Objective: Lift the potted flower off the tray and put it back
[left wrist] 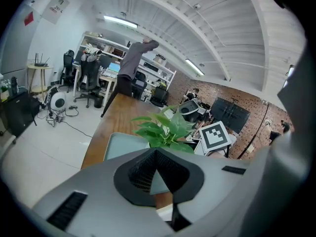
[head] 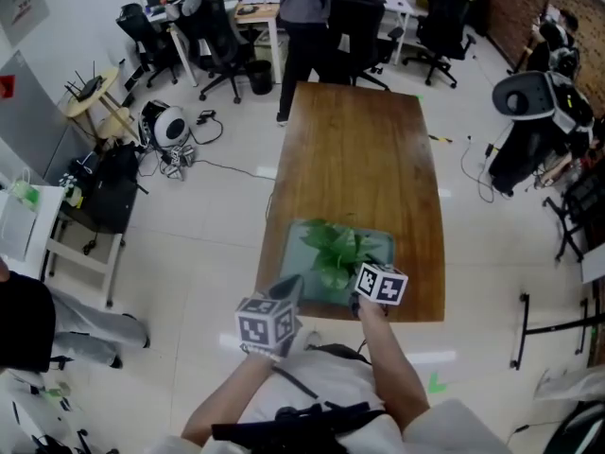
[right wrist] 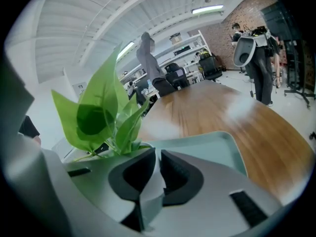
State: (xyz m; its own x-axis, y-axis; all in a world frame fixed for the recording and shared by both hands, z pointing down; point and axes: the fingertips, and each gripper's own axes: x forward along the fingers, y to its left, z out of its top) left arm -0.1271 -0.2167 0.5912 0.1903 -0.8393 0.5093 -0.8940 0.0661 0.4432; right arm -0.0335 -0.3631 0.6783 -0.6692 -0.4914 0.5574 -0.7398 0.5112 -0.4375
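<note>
The long brown wooden table ran from the person toward the far side of the room, and its far part was bare. On its near end lay the pale green rectangular tray, probably put there so that both hands could reach it easily. The potted flower, a small plant with broad green leaves, was over the middle of the tray. Its pot was hidden under the leaves, so I could not tell whether it stood on the tray or hung just above it.

The right gripper was at the near right of the plant. Its fingers were pinching a thin pale wall just beside the stems, which I judged to be the rim of the pot. Such a hold by the rim seemed sensible, because the pot body is probably too wide for the jaws. The left gripper was at the near left edge of the tray, its fingers pressed together at the tips with nothing between them, perhaps waiting to steady the tray.
</note>
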